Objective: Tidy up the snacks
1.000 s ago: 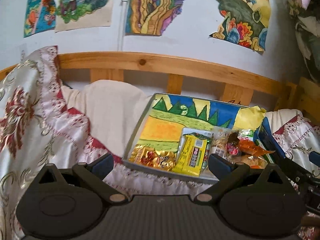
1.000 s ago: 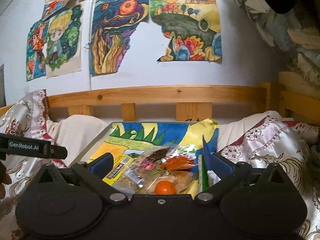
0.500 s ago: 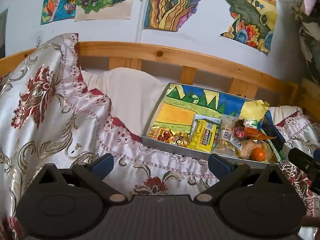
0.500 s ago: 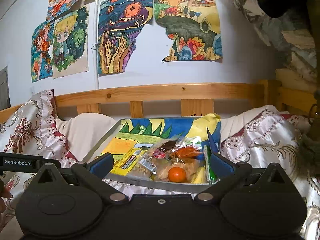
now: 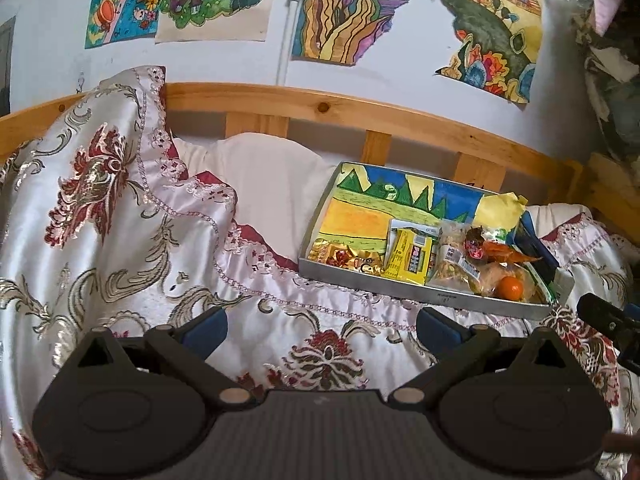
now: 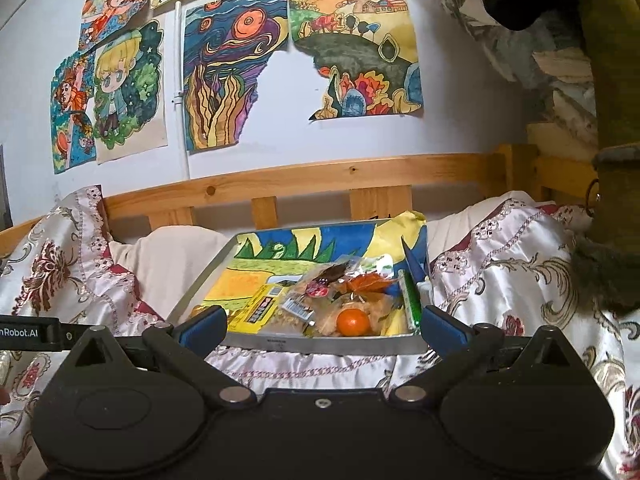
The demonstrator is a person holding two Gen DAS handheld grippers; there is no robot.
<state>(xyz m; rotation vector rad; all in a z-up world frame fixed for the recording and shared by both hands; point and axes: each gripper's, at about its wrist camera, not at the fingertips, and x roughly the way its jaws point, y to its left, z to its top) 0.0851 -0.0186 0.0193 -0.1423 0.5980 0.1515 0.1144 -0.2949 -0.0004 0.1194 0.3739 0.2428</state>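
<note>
A grey metal tray (image 5: 420,290) (image 6: 320,345) lined with a coloured drawing rests on the satin bedspread. Snacks fill its near side: a gold wrapper (image 5: 344,258), a yellow packet (image 5: 410,257) (image 6: 258,309), clear bags of biscuits (image 5: 456,260) (image 6: 298,308), an orange fruit (image 5: 510,288) (image 6: 353,322) and a green stick pack (image 6: 412,300). My left gripper (image 5: 322,327) is open over the bedspread, well short and left of the tray. My right gripper (image 6: 322,326) is open with nothing in it, its fingers flanking the tray's near rim in view.
The flowered satin bedspread (image 5: 120,220) is bunched up high at the left, with a cream pillow (image 5: 272,184) behind it. A wooden bed rail (image 5: 360,114) runs along the back under drawings on the wall. Dark clothing (image 6: 608,240) hangs at the right.
Both grippers have pulled back from the tray, so it looks smaller and farther away. The left gripper has also shifted left over the bedspread. Both stay open and empty.
</note>
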